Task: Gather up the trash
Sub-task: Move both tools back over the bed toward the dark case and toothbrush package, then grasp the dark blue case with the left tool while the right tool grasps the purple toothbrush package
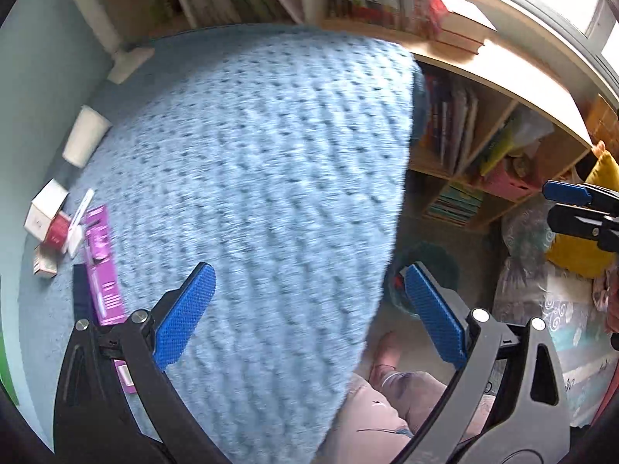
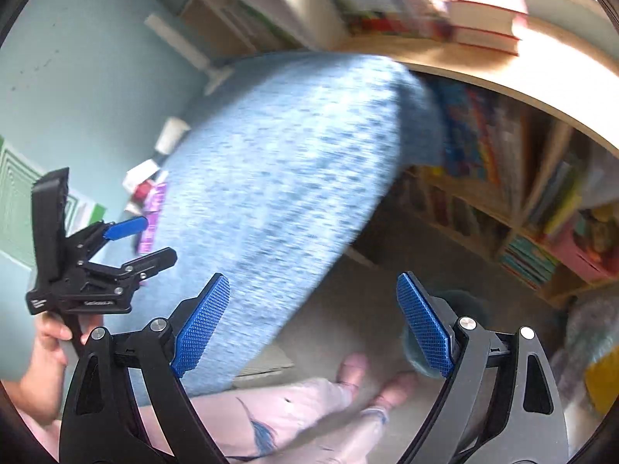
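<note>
Near: the left gripper (image 1: 309, 317) has its jaws spread wide with nothing between the pads. The right gripper (image 2: 313, 324) is the same, wide and empty. Both hang above a blue blanket (image 1: 251, 174) on a bed and tilt down. Below them are the person's legs (image 2: 294, 413) and feet on a beige floor.

The frames are blurred, so the hands are likely mid-swing and no grasp is under way yet.

The trash sits at the far-left edge of the blanket, close to the wall. A purple box (image 1: 102, 266) lies flat. Just beyond it are a red item (image 1: 58, 230) and a small white carton (image 1: 44, 208), and another small box (image 1: 44, 266) is beside them. Farther along that edge stands a white cup (image 1: 85, 137).

On the floor right of the bed there is a dark round shape (image 1: 425, 270), maybe a bin; too blurred to tell.

To do the step well:
- slow down first so the view steadies
- send the left gripper to the pile, since it is on that side
- take the purple box across its narrow width
- keep the jaws wide until the pads straddle it
- press lightly, the cartons likely crush
- lift clear so the neighbours are not dragged along
</note>
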